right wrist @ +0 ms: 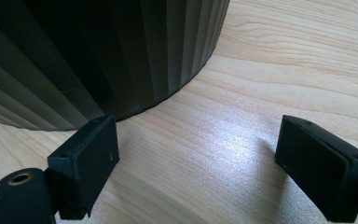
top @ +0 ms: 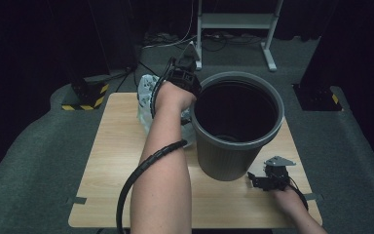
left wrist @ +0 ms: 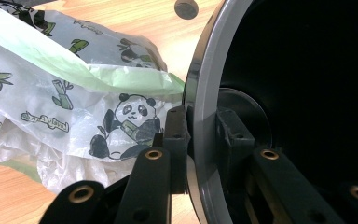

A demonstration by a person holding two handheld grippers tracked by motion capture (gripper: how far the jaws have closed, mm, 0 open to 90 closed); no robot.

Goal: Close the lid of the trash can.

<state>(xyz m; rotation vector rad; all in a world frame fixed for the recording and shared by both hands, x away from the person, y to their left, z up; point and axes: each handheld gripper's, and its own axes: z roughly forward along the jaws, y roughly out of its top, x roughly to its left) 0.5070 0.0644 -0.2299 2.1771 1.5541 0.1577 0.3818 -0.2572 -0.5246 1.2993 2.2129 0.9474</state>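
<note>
Black pads of the left claw (left wrist: 200, 135) sit nearest to us, pinched on the rim of the grey bin (left wrist: 205, 93), 1 pad outside and 1 inside the wall. They look pressed tight on it, so the left claw holds the bin by its edge.

That bin (top: 237, 122) stands upright in the middle of the wooden worktop (top: 112, 161), a bit toward the right side. It is big, round and open at the top, with ridges down its outside. It looks like stiff plastic, light for its size and dark inside, so I cannot tell if anything lies in it. The rim is thin and smooth, a good place to grab, but a pull on 1 side could tip or slide the whole bin.

Just beside the bin, on its left, lies a soft plastic bag (left wrist: 74, 102) with green panda pictures. It is thin, crinkly and floppy, and its edge comes right up to the rim near the claw. It could get caught or dragged along.

Down by the bin's foot, the right claw (right wrist: 200, 168) rests low near the worktop with its 2 pads wide apart and nothing between them. Farther back on the floor stands a white metal frame (top: 236, 22).
</note>
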